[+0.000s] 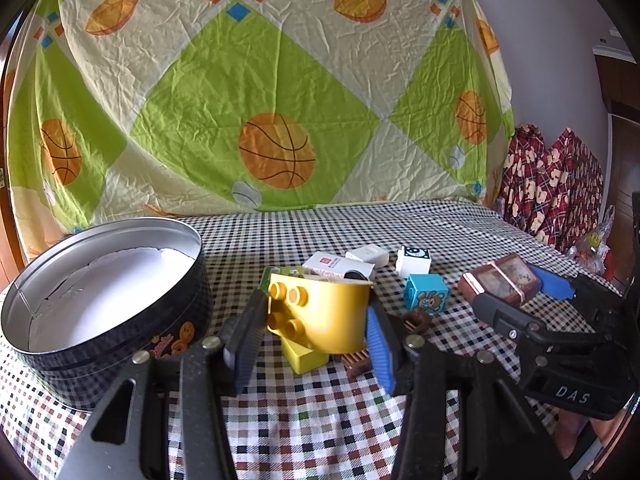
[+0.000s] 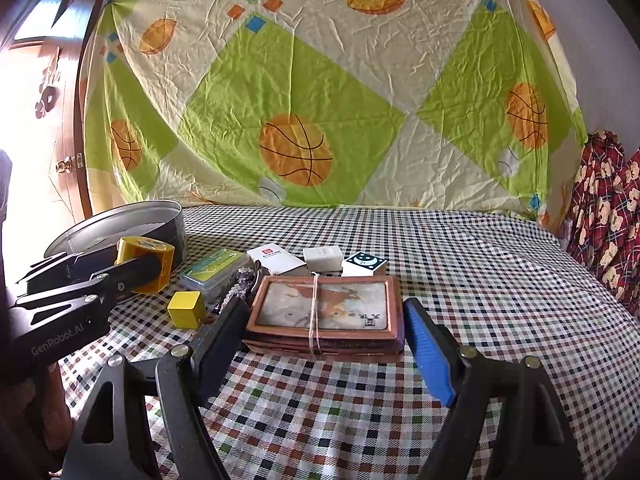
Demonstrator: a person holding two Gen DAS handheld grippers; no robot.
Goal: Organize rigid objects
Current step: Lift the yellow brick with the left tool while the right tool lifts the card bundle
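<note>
- Yellow plastic building block [image 1: 320, 312] is being held clamped between the left gripper [image 1: 316, 340] pads, clear of the checked tablecloth [image 1: 320, 420], just right of the round tin [image 1: 104, 300].
- Round tin is standing open at the left of the table; its interior is showing only a white lining, so judging by this view nothing is yet stowed in it.
- Organizing is therefore reading as early: 1 piece is in hand and the rest is lying loose on the cloth.
- Loose items are lying near one another mid-table: a small yellow cube [image 2: 186, 309], a blue bear block [image 1: 426, 298], a clear plastic case [image 2: 214, 270], a white card box [image 2: 276, 262], a white rectangular piece [image 2: 323, 258] and a moon-print cube [image 2: 365, 265].
- Brown framed box [image 2: 324, 312], bound with a rubber band, is sitting between the fingers of the right gripper [image 2: 324, 344], which are standing released; gaps are showing on both sides and no grasp is made.
- Both grippers are pointing slightly downward toward the far edge of the table, side by side.
</note>
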